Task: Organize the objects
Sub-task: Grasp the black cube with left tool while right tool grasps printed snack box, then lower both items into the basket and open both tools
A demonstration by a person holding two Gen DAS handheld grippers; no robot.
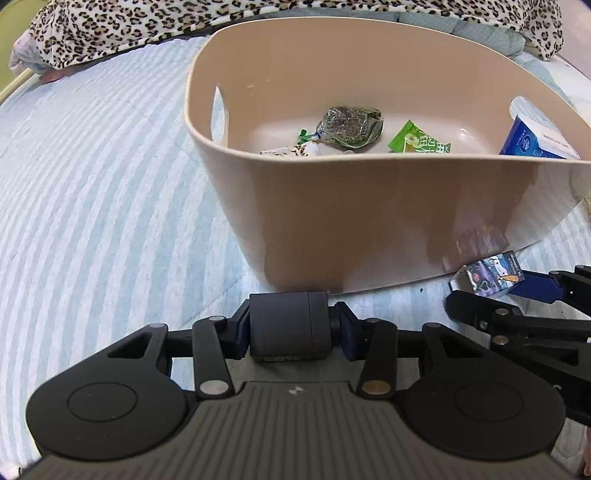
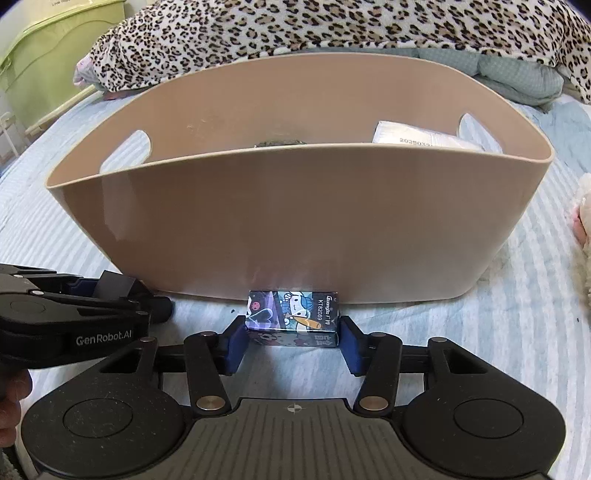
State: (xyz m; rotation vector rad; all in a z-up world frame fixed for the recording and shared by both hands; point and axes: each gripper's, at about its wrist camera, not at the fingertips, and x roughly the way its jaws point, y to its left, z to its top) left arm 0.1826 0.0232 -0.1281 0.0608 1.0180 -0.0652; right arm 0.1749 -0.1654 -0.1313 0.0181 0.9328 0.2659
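A beige plastic tub (image 1: 369,229) stands on the striped bed; it fills the right wrist view (image 2: 295,221) too. Inside lie a dark green packet (image 1: 351,125), a green candy wrapper (image 1: 419,142) and a blue-white pack (image 1: 532,142). My left gripper (image 1: 290,325) is shut on a dark grey box (image 1: 288,323) just in front of the tub's near wall. My right gripper (image 2: 291,343) is shut on a small cartoon-print box (image 2: 293,317) that rests against the tub's base; the box also shows in the left wrist view (image 1: 487,275).
A leopard-print blanket (image 2: 332,26) lies piled behind the tub. A green bin (image 2: 48,48) stands at the far left beyond the bed. A pale plush toy (image 2: 583,221) sits at the right edge. The left gripper shows at the left (image 2: 74,314).
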